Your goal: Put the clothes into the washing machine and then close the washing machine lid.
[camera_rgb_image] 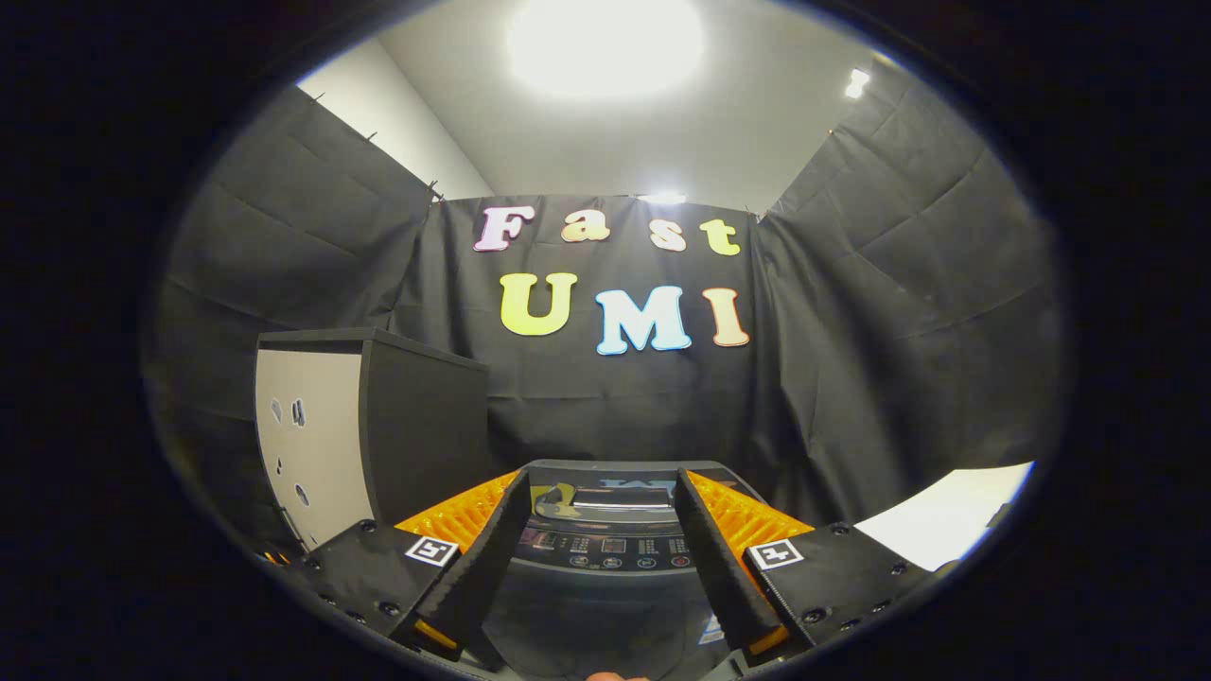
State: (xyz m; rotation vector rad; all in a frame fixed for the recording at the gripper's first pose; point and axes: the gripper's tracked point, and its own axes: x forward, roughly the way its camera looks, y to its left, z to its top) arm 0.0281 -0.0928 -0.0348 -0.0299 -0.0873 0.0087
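Observation:
The washing machine (605, 567) stands just ahead of and below my gripper (603, 484). Its control panel (615, 549) with small buttons lies between my two fingers. Beyond the panel, the glossy dark lid (620, 490) seems to lie flat on the machine's top, reflecting the wall. My gripper is open, its fingers (487, 558) spread wide on either side of the panel, and nothing is held between them.
A dark cabinet (416, 426) with a pale front face (317, 445) stands to the left of the machine. A white surface (946, 515) lies off to the right. Black cloth walls close the booth behind and on both sides.

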